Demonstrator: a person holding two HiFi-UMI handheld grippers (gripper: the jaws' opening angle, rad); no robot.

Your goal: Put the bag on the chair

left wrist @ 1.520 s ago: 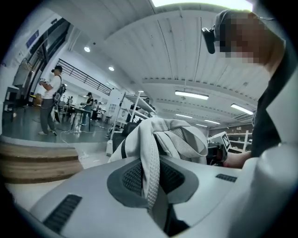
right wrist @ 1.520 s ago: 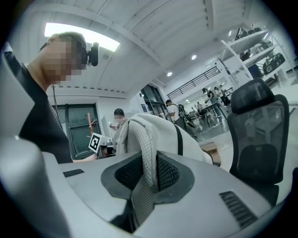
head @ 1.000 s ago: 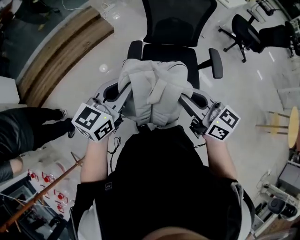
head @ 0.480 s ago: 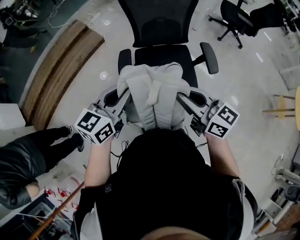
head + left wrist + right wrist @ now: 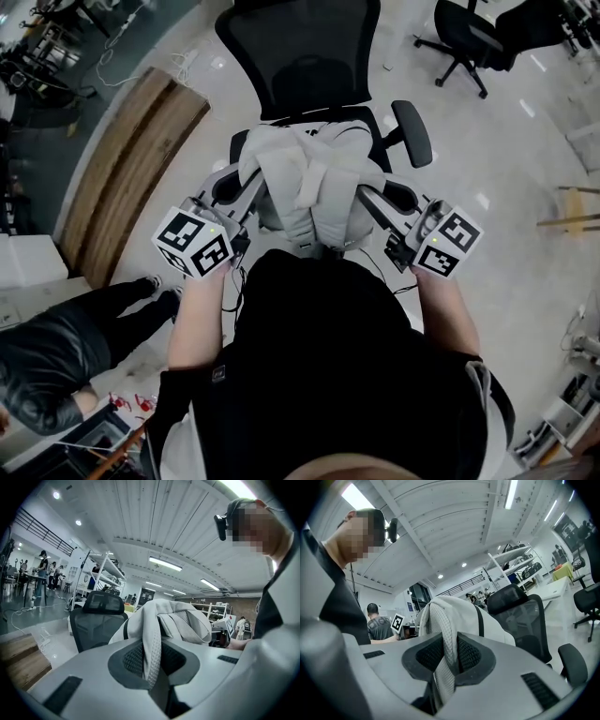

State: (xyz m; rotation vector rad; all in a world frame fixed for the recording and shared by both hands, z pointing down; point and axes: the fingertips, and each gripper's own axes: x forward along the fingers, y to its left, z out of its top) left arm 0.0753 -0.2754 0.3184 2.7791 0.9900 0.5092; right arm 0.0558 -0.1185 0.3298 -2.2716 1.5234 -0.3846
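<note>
— While the bag (image 5: 309, 178) is hanging like that, what is holding it?

— Both tools are. The left gripper (image 5: 242, 192) is clenching one mesh-backed shoulder strap (image 5: 152, 644) between its jaws, and the right gripper (image 5: 444, 660) is pinching the other strap (image 5: 443, 634) the same way. Neither one is empty.

— And where is the bag sitting relative to the chair (image 5: 298, 66)?

— It is hanging between the two grippers, straight ahead of the person and over the seat, with the backrest (image 5: 520, 616) just beyond it. The seat is hiding under the pale fabric, so I cannot tell whether the bottom is touching it yet.

— Which way is it lying?

— It is hanging upright from the straps, its long axis running down toward the seat. The right armrest (image 5: 412, 131) is showing clear of it on that side.

— Is either hand nearer?

— No, they are flanking it about evenly, one strap each. So I am judging that the coming move is calling for both to lower together and a little forward, toward the backrest. Dropping one side first is risking a tip off the seat's front edge.
</note>
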